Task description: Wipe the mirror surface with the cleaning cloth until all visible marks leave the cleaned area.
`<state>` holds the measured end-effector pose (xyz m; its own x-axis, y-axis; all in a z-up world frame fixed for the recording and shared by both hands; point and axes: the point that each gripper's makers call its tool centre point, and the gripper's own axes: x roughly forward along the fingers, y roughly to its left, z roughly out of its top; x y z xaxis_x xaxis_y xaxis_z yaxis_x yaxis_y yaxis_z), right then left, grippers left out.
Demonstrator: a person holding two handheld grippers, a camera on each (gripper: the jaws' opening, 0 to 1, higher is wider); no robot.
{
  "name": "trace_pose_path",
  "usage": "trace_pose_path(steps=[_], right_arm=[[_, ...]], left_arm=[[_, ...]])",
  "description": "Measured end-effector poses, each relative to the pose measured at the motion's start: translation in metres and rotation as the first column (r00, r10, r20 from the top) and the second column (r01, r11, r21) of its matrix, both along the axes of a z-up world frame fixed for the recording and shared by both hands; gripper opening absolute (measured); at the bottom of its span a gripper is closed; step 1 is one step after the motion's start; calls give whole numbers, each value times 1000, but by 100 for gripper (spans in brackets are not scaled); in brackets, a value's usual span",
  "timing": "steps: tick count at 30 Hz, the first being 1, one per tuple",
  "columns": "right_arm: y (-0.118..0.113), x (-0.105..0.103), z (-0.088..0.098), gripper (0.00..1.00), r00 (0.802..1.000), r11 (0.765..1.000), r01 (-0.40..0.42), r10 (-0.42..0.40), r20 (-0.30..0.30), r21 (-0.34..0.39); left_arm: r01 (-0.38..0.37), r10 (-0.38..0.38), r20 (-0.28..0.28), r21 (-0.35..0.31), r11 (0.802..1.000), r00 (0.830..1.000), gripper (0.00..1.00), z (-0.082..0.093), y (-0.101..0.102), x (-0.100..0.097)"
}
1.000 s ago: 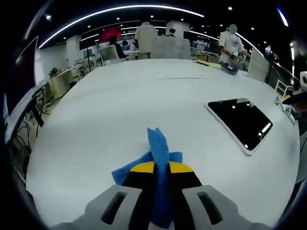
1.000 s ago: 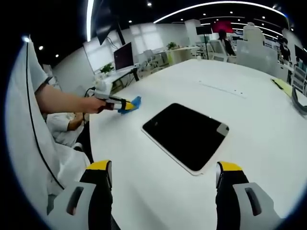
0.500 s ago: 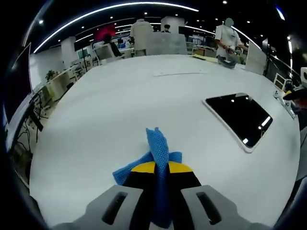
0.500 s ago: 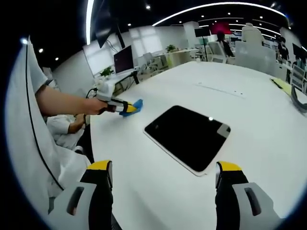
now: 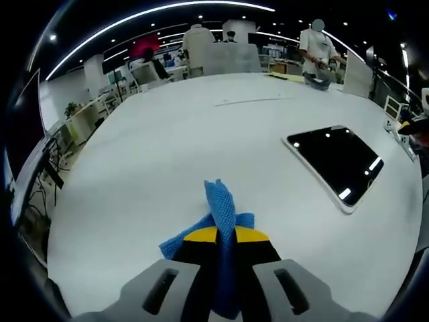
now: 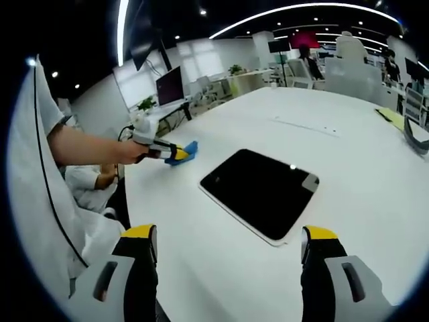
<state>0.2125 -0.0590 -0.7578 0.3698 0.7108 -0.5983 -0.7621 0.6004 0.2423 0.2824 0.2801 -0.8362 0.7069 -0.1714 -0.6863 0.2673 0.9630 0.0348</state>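
Note:
A blue cleaning cloth sticks up between the jaws of my left gripper, which is shut on it just above the white table. The mirror, a dark reflective slab with a pale rim, lies flat to the right of the cloth, apart from it. In the right gripper view the mirror lies ahead of my right gripper, which stands open with nothing between its fingers. There the left gripper with the cloth hovers at the table's left edge, held by a person's hand.
The white table spreads wide around the mirror. A person in white stands at the far edge, with chairs and desks behind. A monitor stands beyond the table's left side. My white sleeve is close on the left.
The left gripper with the cloth has edged a little forward over the table towards the mirror. The right gripper stays open in place.

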Motion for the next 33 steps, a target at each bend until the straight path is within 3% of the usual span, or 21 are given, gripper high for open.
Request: trace_pose_path(steps=[6, 8, 14, 21, 33], right_arm=[[-2, 3, 4, 89, 1000, 1000, 6, -6, 8, 10], [-2, 3, 4, 89, 1000, 1000, 5, -5, 10, 7], [-3, 0, 1, 89, 1000, 1000, 11, -11, 7, 14], [-7, -3, -7, 90, 1000, 999, -2, 2, 5, -38], [-10, 3, -1, 90, 999, 999, -3, 4, 34, -52]], left_arm=[[48, -48, 42, 5, 999, 998, 4, 20, -11, 5], [49, -47, 72, -18, 999, 996, 4, 34, -15, 8], [71, -71, 135, -1, 997, 988, 4, 63, -18, 22], [75, -75, 153, 3, 997, 985, 4, 73, -18, 30], [119, -117, 174, -6, 993, 978, 4, 78, -47, 55]])
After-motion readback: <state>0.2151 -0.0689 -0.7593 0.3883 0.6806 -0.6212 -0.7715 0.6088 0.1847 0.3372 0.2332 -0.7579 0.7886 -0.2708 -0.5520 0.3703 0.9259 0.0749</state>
